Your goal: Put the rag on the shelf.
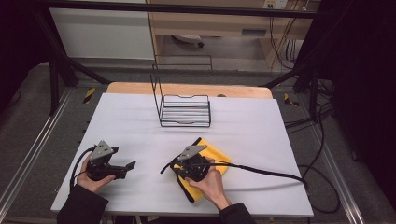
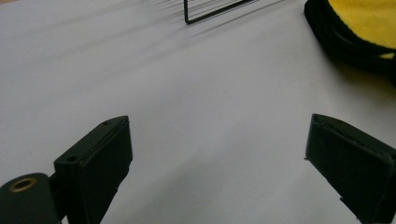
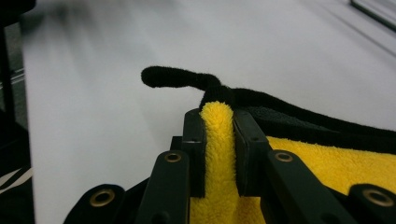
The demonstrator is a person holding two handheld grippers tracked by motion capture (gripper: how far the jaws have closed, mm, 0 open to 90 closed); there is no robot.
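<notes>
A yellow cloth point(image 1: 215, 154) with a black border lies folded on the white table point(image 1: 140, 116), at the front, right of middle. My right gripper point(image 1: 169, 166) is shut on the cloth's left edge; in the right gripper view a ridge of yellow pile point(image 3: 217, 126) is pinched between the two jaws, with a black corner tail point(image 3: 175, 77) sticking out beyond them. My left gripper point(image 1: 132, 165) rests low at the front left, open, pointing right toward the cloth point(image 2: 369, 23). Nothing lies between its fingers point(image 2: 100, 158).
A black wire rack point(image 1: 184, 109) stands at the middle back of the table, its tall side at the left; its corner point(image 2: 210, 11) is also in the left gripper view. A black cable point(image 1: 271, 172) trails right from the right gripper.
</notes>
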